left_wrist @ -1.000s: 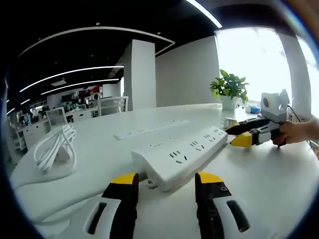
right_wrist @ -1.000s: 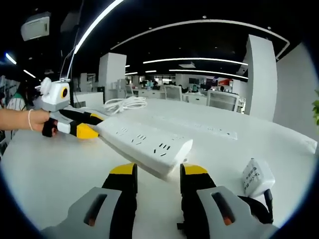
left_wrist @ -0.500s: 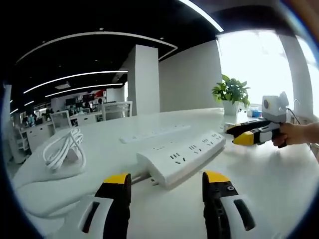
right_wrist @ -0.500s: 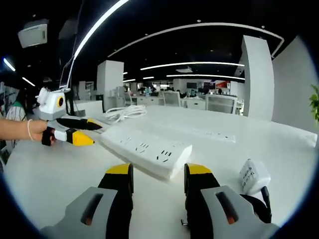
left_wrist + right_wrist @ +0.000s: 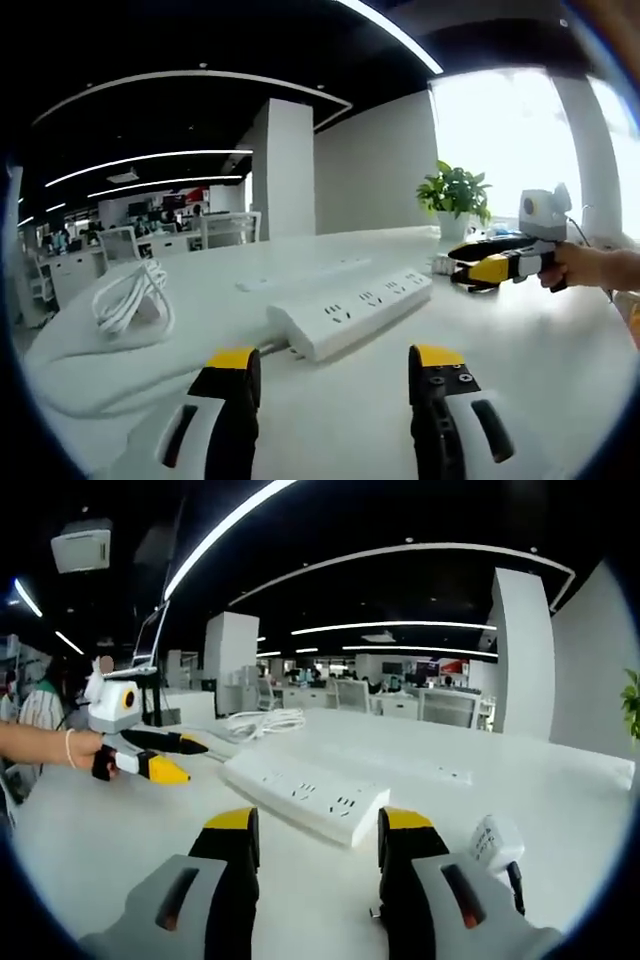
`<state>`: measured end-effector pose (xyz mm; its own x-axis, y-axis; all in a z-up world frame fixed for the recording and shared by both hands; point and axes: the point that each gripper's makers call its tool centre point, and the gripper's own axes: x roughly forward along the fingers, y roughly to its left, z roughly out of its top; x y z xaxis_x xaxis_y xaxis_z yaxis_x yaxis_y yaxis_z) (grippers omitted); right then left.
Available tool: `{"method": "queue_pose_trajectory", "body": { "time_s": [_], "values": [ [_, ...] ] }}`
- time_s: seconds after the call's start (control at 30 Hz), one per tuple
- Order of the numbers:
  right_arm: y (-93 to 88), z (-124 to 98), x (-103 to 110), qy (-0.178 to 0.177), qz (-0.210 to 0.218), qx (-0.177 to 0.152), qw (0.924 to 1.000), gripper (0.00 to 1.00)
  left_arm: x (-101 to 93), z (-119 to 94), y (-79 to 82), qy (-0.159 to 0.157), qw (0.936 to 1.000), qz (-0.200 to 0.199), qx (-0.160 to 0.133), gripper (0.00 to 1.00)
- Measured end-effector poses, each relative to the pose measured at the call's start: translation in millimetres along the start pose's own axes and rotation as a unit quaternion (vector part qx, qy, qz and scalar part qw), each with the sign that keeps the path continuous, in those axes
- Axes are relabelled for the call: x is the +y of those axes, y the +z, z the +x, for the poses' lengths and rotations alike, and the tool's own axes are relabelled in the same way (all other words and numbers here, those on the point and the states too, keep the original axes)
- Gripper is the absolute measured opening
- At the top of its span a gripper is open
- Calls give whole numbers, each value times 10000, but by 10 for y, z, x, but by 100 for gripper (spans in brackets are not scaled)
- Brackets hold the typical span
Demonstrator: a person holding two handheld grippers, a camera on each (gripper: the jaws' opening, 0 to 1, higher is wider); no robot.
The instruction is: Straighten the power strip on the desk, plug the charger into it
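The white power strip point(image 5: 350, 308) lies flat on the desk, several sockets facing up. My left gripper point(image 5: 335, 362) stands open just short of one end of it, touching nothing. At the strip's point(image 5: 305, 792) other end my right gripper point(image 5: 320, 822) is open too, a little back from it. The white charger point(image 5: 495, 842) rests on the desk to the right of the right jaw. Each gripper also shows in the other's view, held by a hand: the right gripper point(image 5: 455, 268) off the strip's far end, the left gripper point(image 5: 195, 762) likewise, jaws apart.
A coiled white cable point(image 5: 130, 300) lies at the desk's left, also seen as the coil point(image 5: 262, 720) beyond the strip. A second flat strip point(image 5: 300, 272) lies farther back. A potted plant point(image 5: 455, 192) stands by the window. Office desks and chairs fill the background.
Both grippers have drawn back a little from the strip's ends and dropped lower. The strip stays flat on the desk, now lying more level across both views.
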<state>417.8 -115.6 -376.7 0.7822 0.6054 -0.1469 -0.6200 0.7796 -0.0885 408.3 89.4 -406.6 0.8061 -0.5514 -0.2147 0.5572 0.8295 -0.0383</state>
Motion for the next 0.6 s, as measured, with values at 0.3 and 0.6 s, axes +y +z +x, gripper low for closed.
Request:
{"method": "queue_pose_trajectory", "body": {
  "time_s": [0.3, 0.6],
  "values": [
    [51, -141, 47, 132, -130, -174, 9997, 57, -97, -181, 56, -55, 9996, 239, -127, 67],
    [120, -312, 80, 187, -391, -319, 9986, 65, -250, -382, 130, -191, 9984, 471, -263, 72]
  ]
}}
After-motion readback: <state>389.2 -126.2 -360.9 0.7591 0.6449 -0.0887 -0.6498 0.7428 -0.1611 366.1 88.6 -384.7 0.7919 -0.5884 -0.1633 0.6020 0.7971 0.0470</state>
